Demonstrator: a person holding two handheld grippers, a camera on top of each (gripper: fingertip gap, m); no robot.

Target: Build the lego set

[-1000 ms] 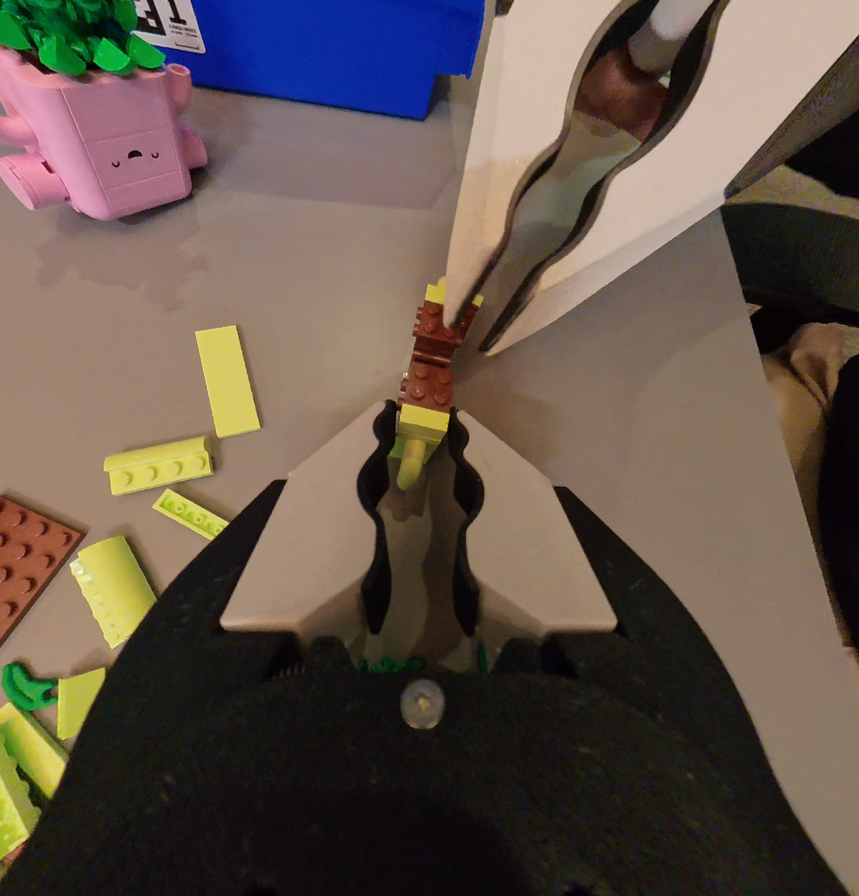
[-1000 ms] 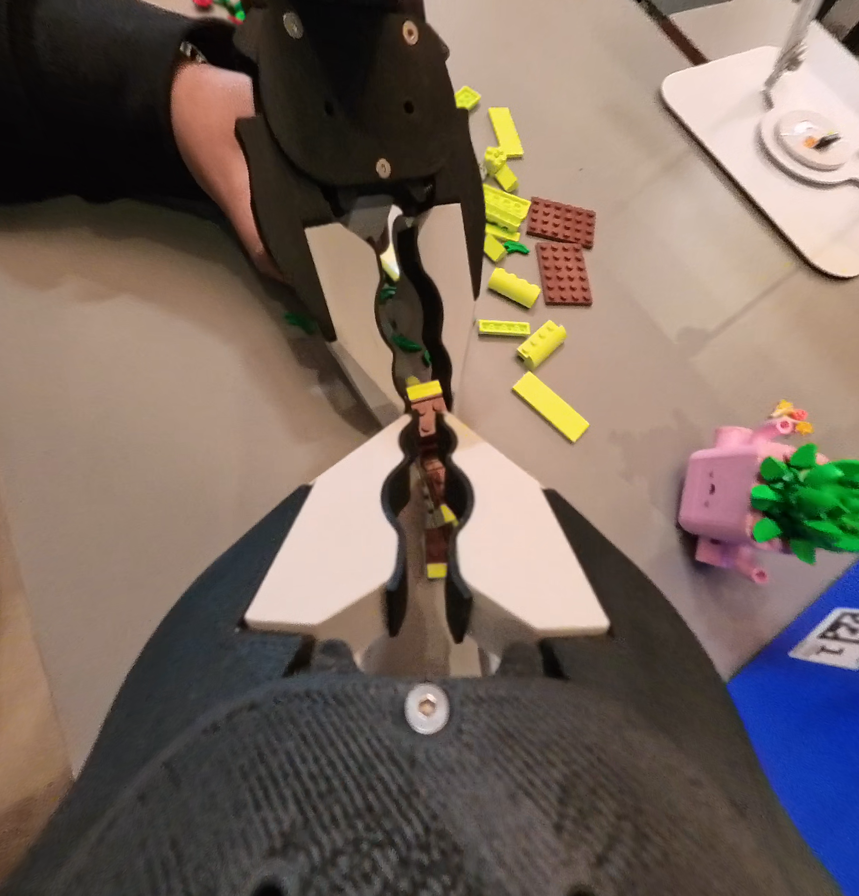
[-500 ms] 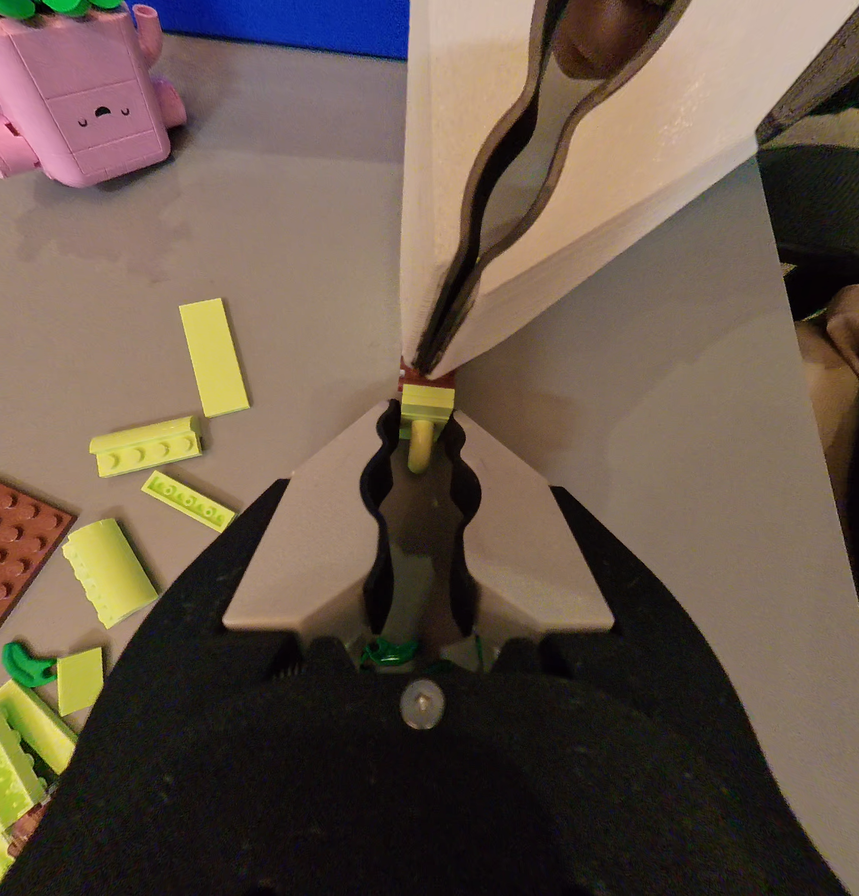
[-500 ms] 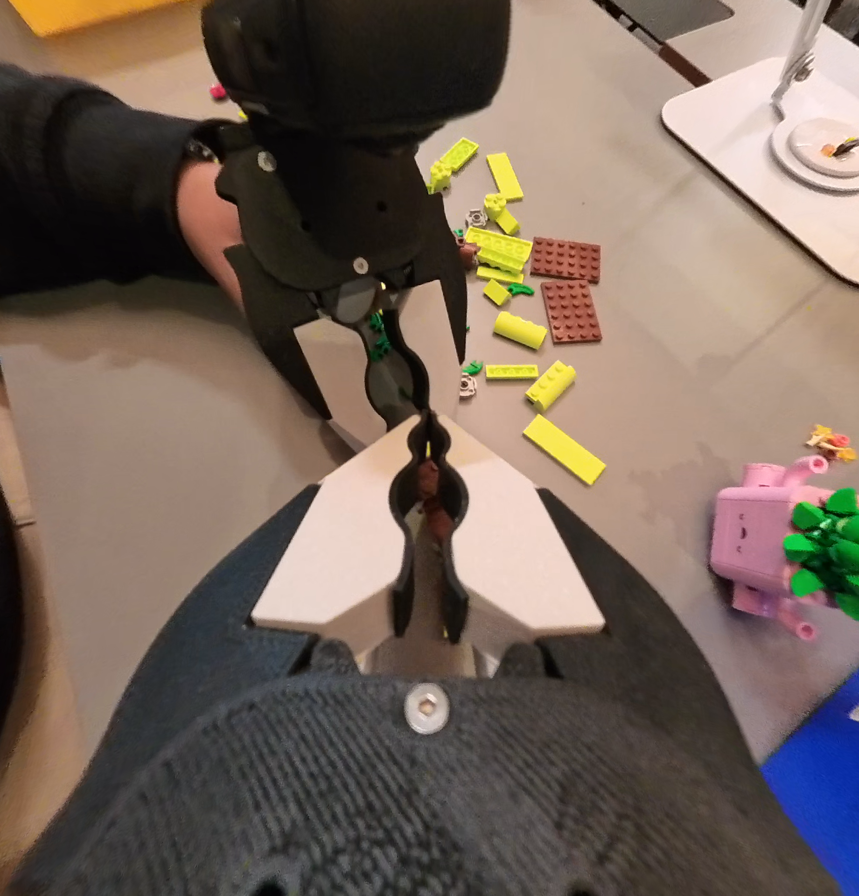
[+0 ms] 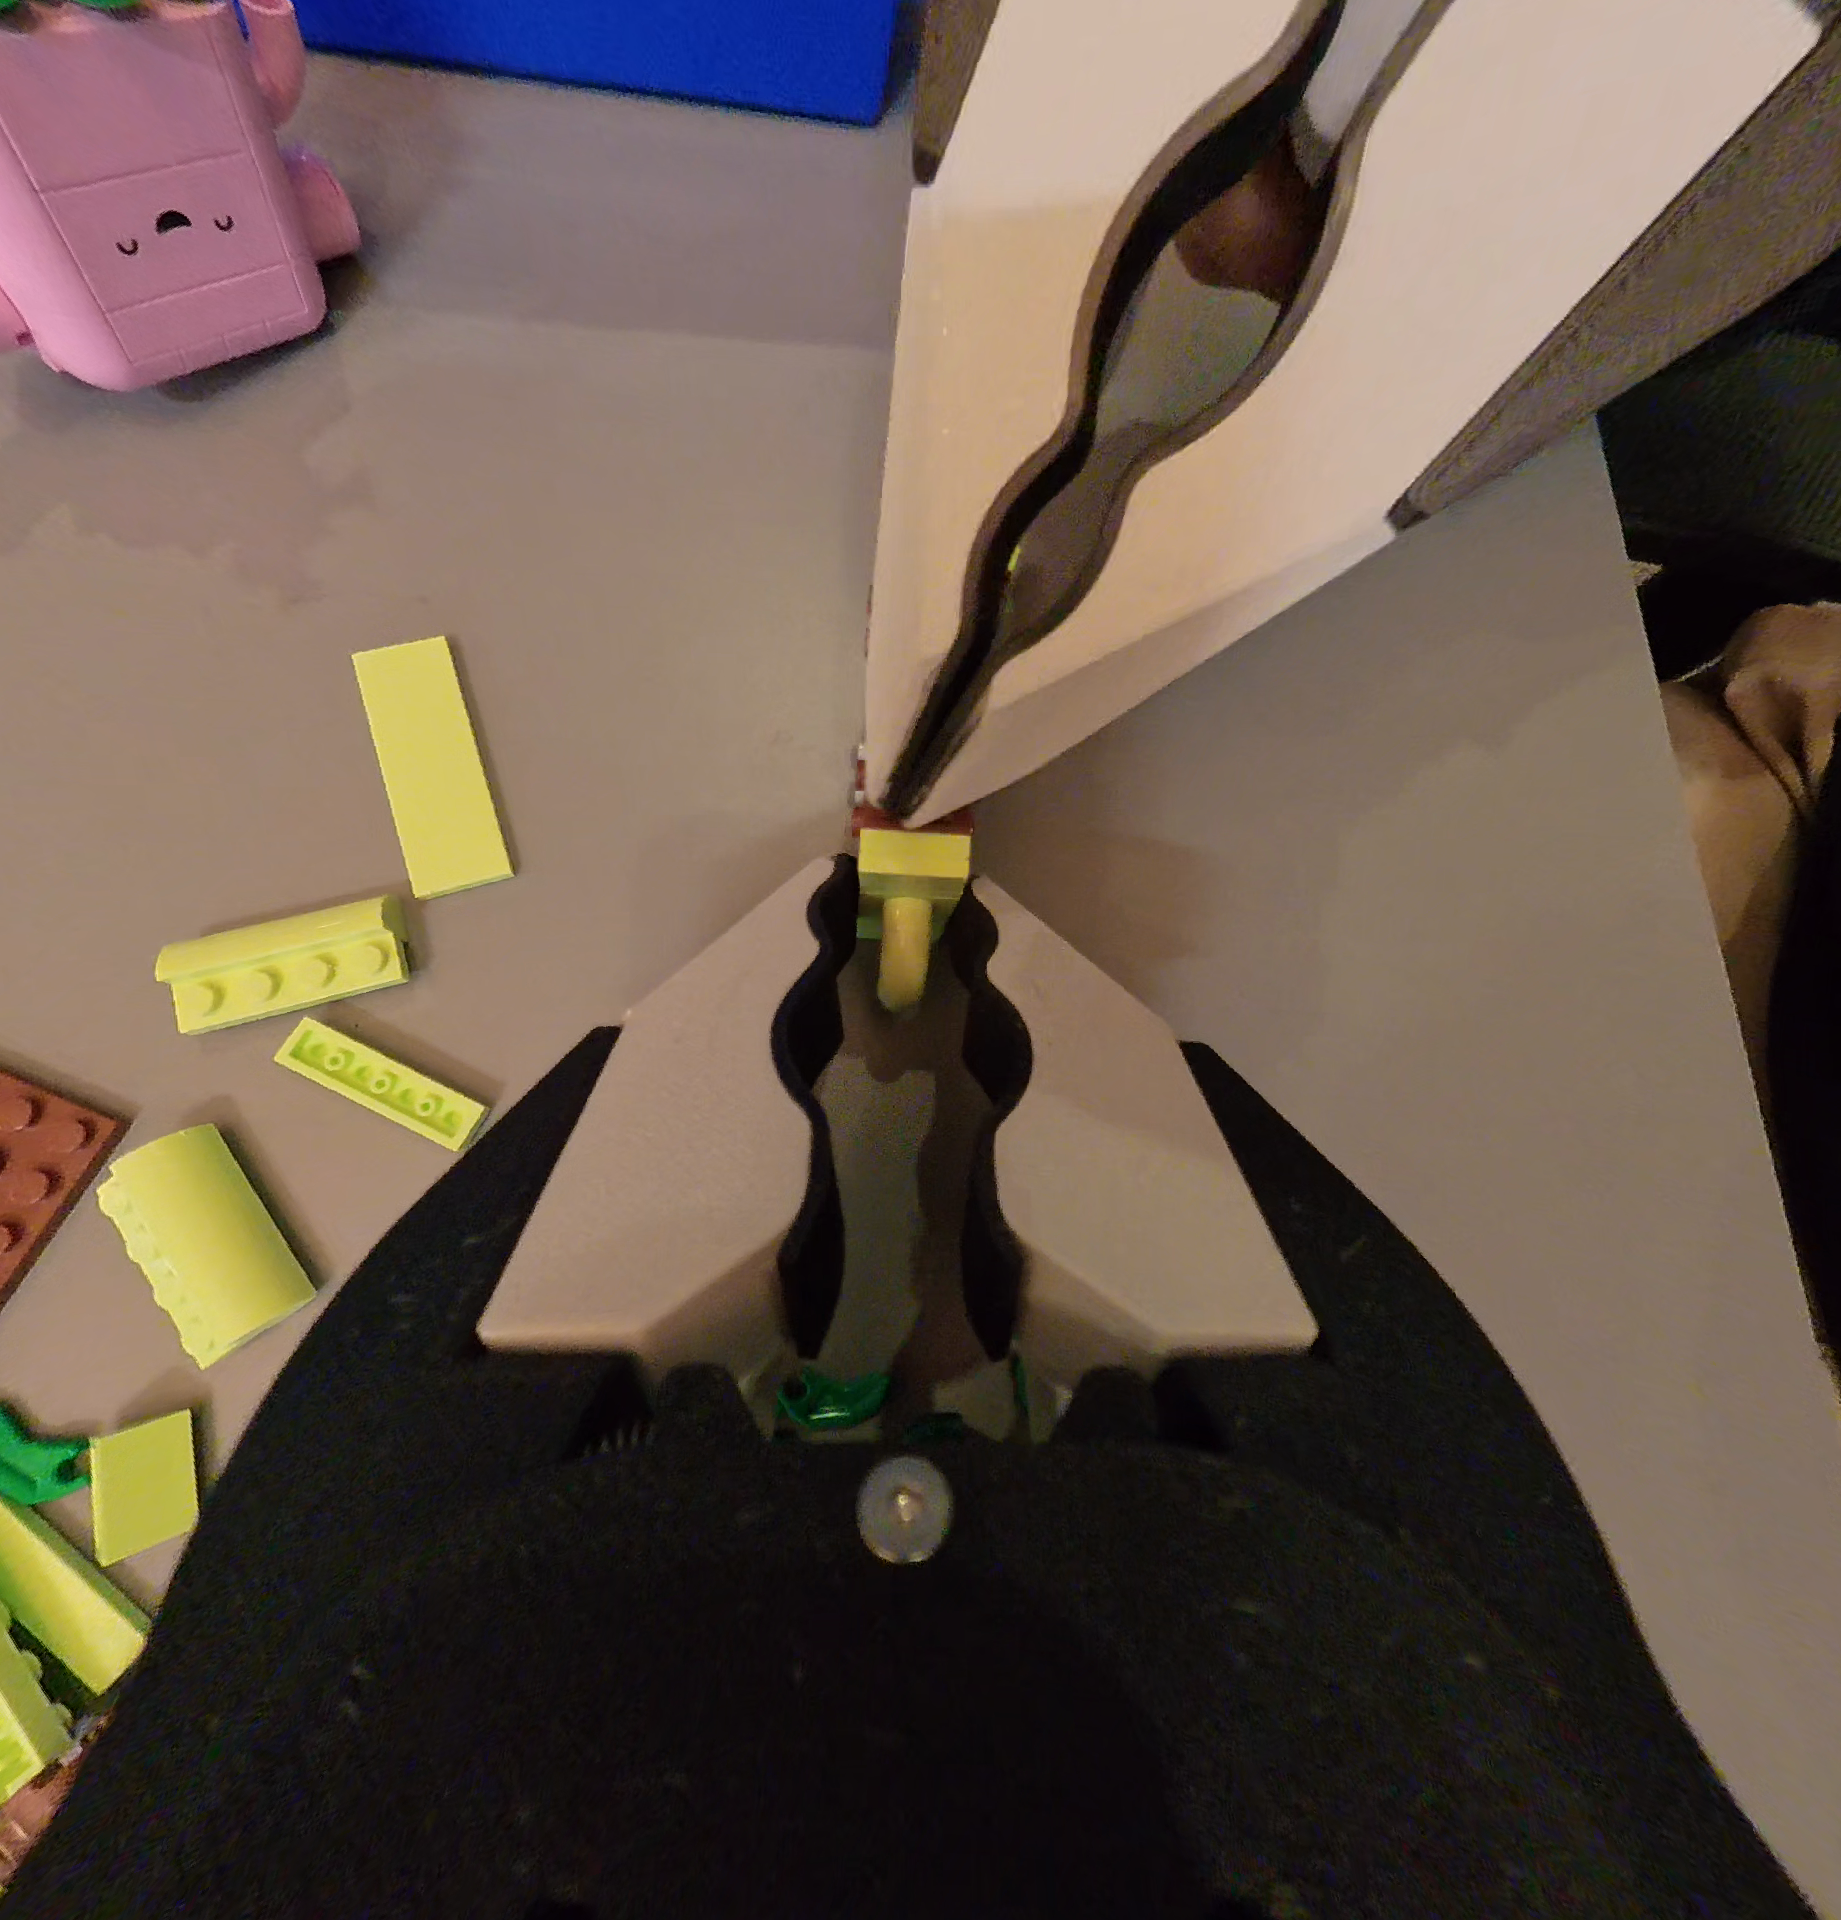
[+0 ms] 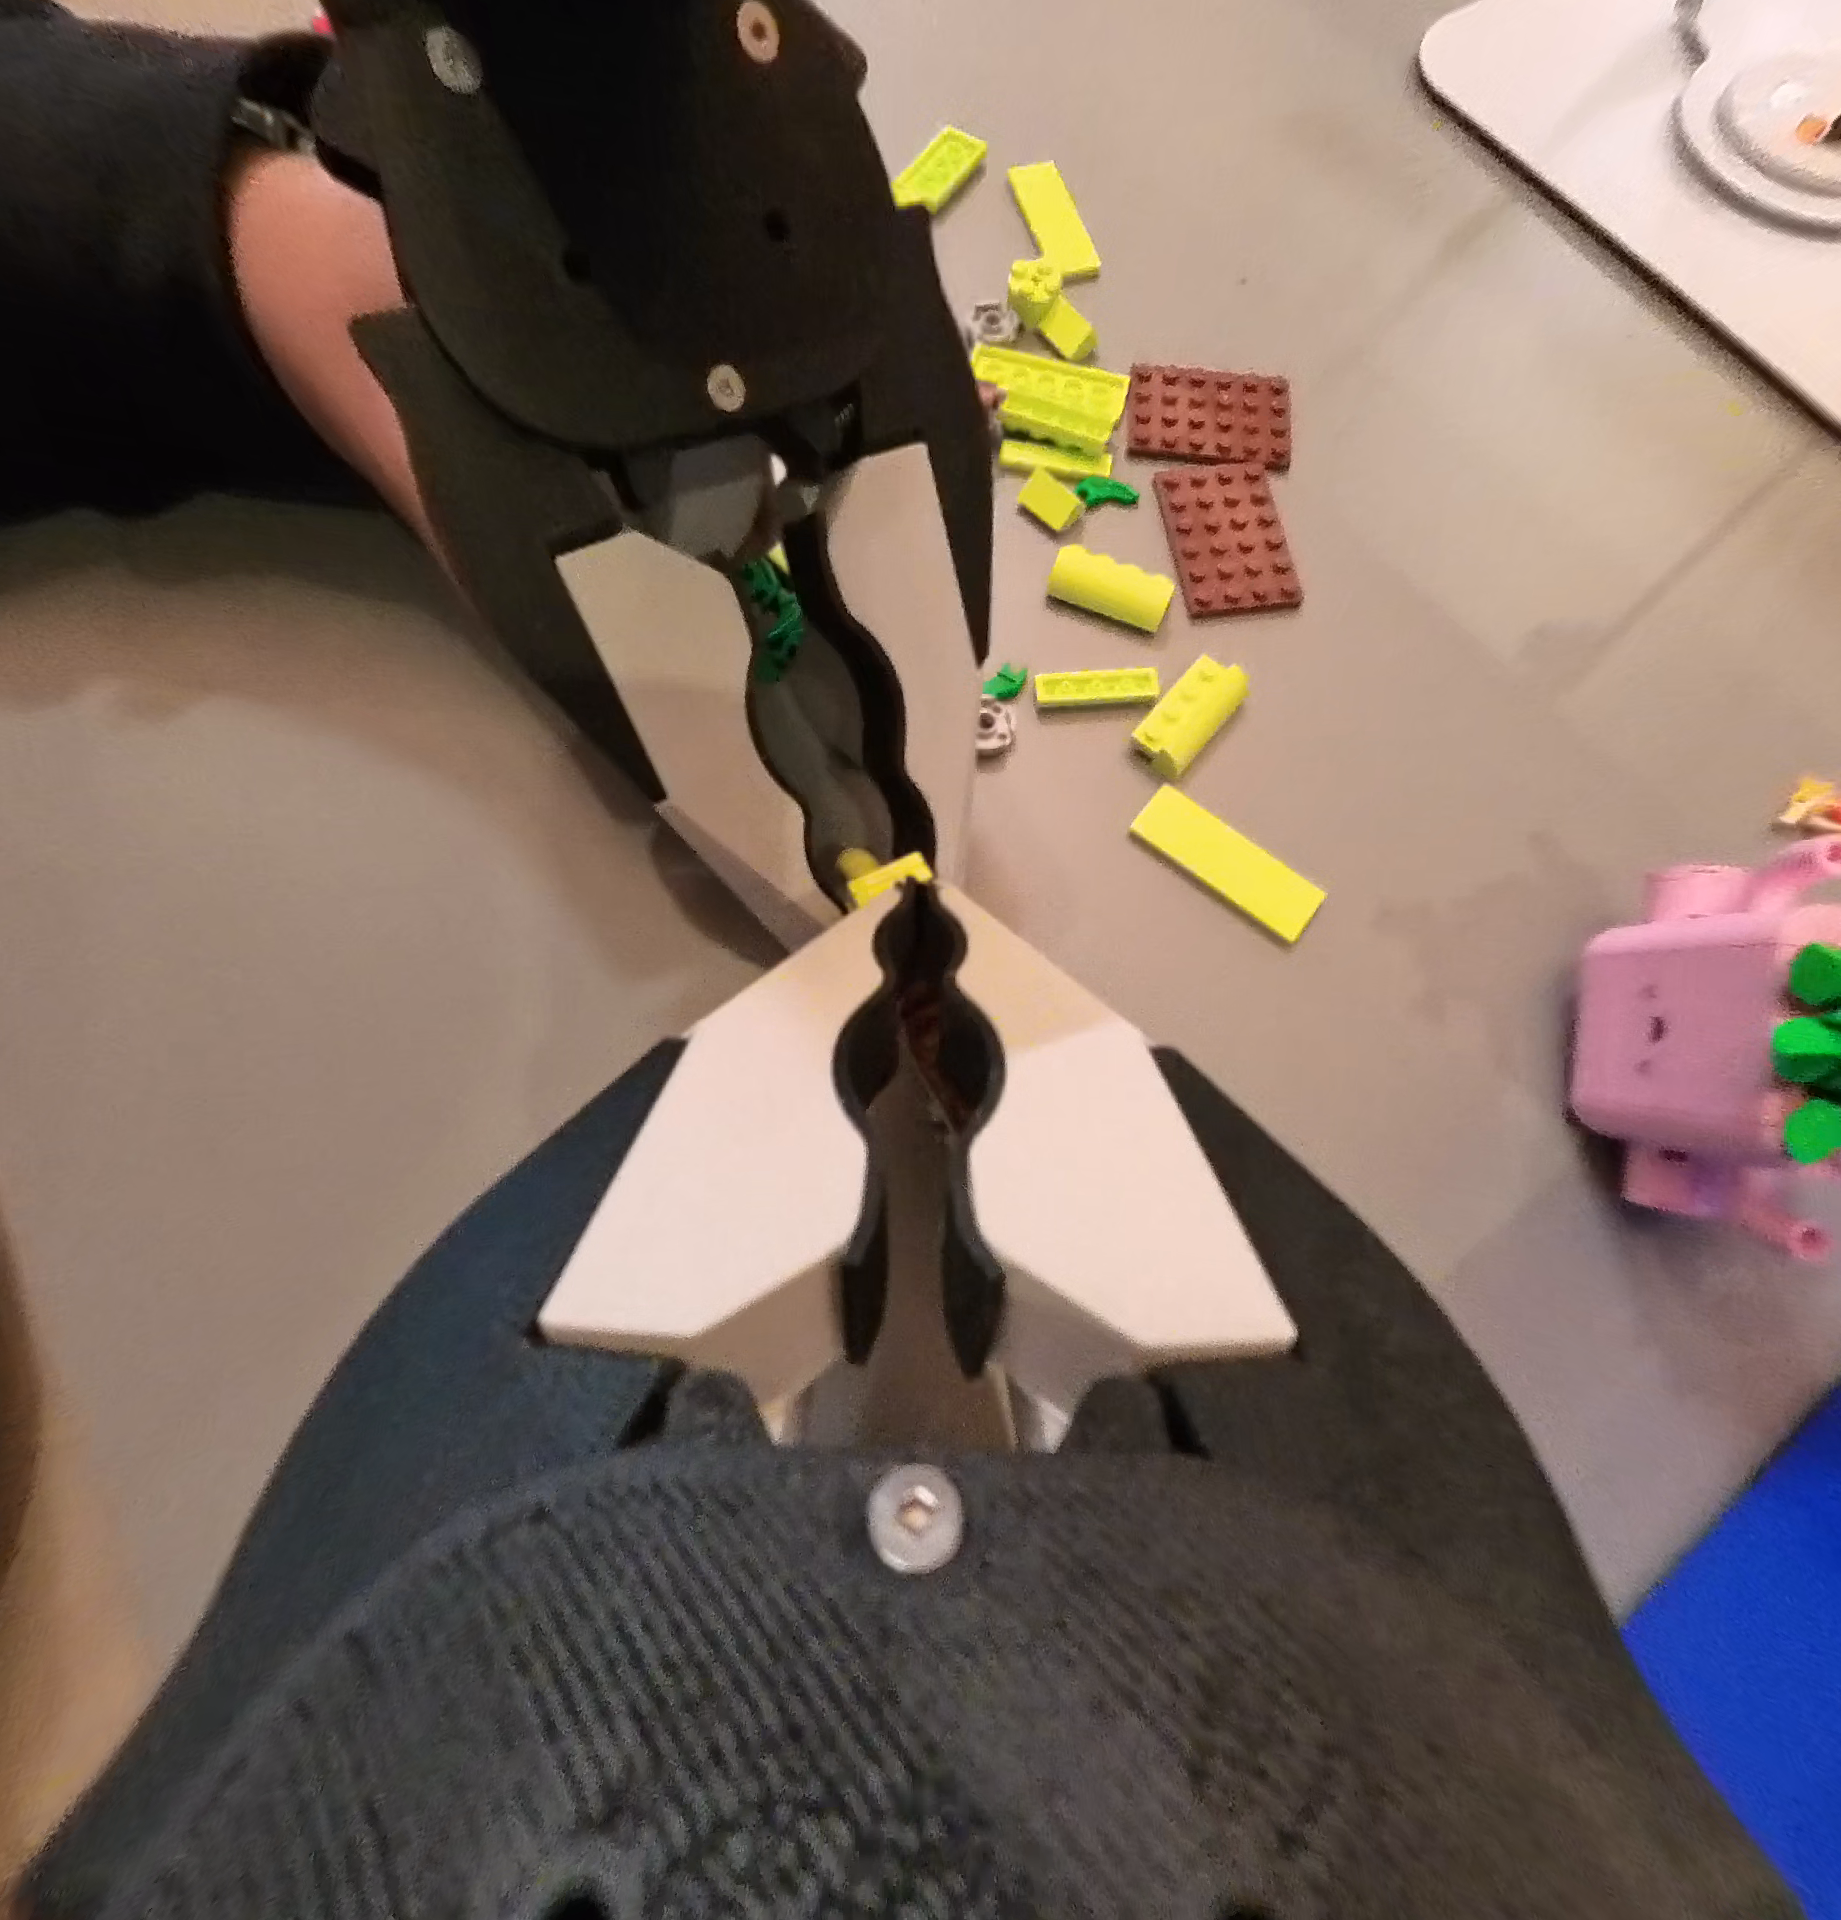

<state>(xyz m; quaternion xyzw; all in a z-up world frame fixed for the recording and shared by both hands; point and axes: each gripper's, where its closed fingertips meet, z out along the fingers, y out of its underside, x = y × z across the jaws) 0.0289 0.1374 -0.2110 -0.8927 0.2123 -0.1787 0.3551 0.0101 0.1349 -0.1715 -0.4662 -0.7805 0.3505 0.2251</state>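
My left gripper (image 5: 911,883) is shut on a small lime piece (image 5: 913,868) with a peg that points back between its fingers. My right gripper (image 5: 895,805) comes in from above, tip to tip with the left one. It is shut on a narrow brown brick assembly (image 6: 937,1049), which lies along its fingers and is mostly hidden. The lime piece (image 6: 885,878) sits at the front end of the brown assembly, right where my right gripper (image 6: 916,914) meets the left gripper (image 6: 880,857). Both are held above the grey table (image 5: 635,468).
Loose lime pieces (image 5: 433,764) and brown plates (image 6: 1207,416) lie on the table beside the left gripper. A pink brick pot with green leaves (image 6: 1726,1039) stands by a blue box (image 5: 604,42). A white tray (image 6: 1622,208) is far off. A person's hand (image 6: 303,312) holds the left gripper. Tip to tip, the grippers are about 4 centimeters apart.
The grippers have closed in on each other. The brown assembly, which showed between them a second ago, is now almost hidden inside the right gripper's fingers, with the tips nearly touching.
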